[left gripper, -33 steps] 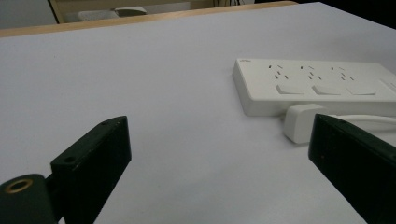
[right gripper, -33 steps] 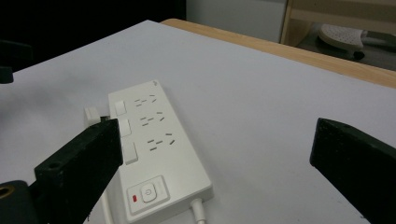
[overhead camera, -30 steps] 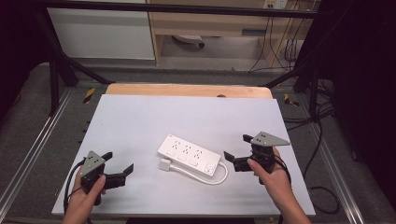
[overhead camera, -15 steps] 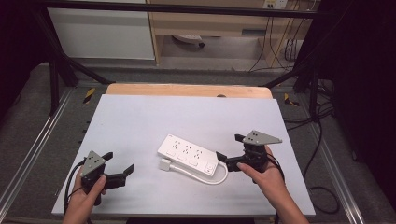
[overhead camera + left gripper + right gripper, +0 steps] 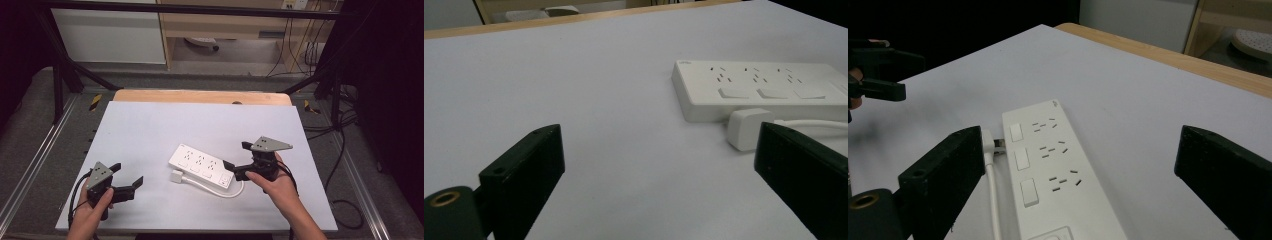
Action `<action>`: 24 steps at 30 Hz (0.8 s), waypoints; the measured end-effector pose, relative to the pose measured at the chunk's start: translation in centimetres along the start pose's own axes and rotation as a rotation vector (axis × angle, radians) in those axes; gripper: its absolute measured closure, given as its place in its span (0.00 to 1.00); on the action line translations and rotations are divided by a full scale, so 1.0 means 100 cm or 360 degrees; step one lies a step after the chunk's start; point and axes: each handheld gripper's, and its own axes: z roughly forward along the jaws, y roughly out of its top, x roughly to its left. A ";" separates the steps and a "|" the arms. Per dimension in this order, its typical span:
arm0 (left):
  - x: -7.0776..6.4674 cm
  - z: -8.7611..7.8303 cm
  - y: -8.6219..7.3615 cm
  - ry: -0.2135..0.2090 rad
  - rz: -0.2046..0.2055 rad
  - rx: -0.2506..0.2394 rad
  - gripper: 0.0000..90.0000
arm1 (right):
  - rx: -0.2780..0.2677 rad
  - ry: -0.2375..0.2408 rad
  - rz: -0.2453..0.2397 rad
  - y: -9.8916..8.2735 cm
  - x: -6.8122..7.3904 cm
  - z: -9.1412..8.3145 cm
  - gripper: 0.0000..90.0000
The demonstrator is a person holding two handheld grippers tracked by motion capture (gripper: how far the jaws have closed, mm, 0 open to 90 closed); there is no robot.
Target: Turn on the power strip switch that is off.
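**A lab bench rigged for recording**

The place looks like a research lab or test room rather than a home. A white table (image 5: 200, 125) stands inside a black metal frame (image 5: 60, 75), with rails (image 5: 30, 185) running along both sides. Grey carpet (image 5: 30, 125) covers the floor, and loose cables (image 5: 345, 135) trail over it on the right. Behind the table are a white cabinet (image 5: 110, 35) and a pale wooden shelf unit (image 5: 225, 25), with what may be a wall socket above the dangling leads, though it is too small to be sure.
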 end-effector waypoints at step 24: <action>0.004 -0.004 0.001 0.0025 0.0000 -0.0021 0.07 | 0.0095 0.0058 -0.0032 0.002 0.011 0.033 0.19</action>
